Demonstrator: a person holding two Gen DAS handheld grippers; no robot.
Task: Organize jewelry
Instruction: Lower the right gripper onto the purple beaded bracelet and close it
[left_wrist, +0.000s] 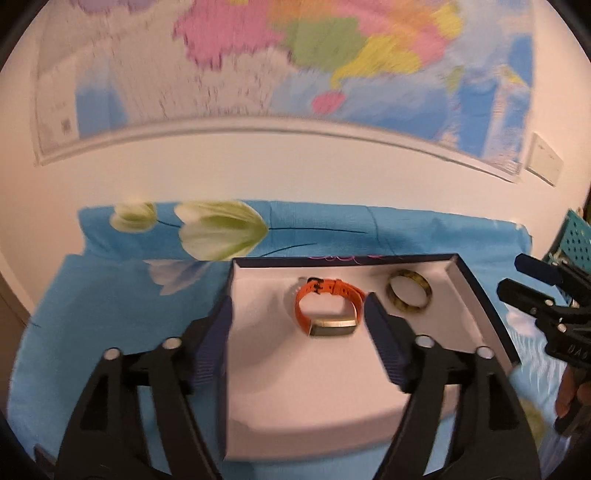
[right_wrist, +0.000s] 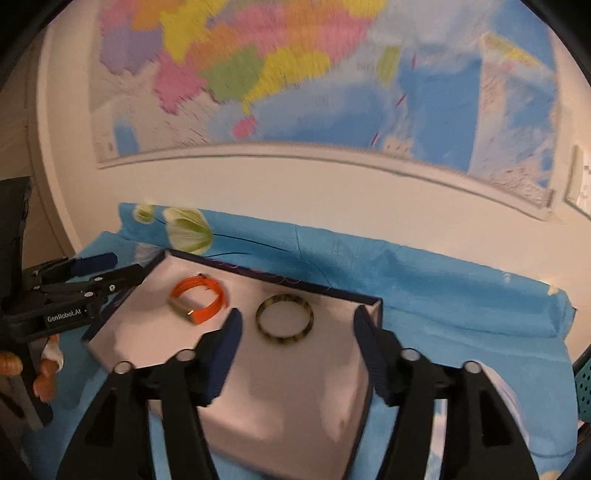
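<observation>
Left wrist: jaws spread over the tray

My left gripper (left_wrist: 298, 325) hangs with its jaws wide apart above a white-lined tray (left_wrist: 476, 291) with a dark rim. I see an orange watch (left_wrist: 327, 308) lying between the fingertips (left_wrist: 380, 332), and a mottled yellow-green bangle (left_wrist: 408, 293) just beside it toward the tray's far right corner. The tray rests on a blue floral cloth (left_wrist: 110, 295); the right gripper (left_wrist: 524, 277) juts in at the edge. A blurred map (left_wrist: 295, 62) hangs behind.

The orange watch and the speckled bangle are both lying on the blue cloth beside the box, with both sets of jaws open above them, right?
Not quite: the orange watch and speckled bangle lie inside the box, not on the blue cloth. Both wrist views show this. Both sets of jaws are open.
</observation>
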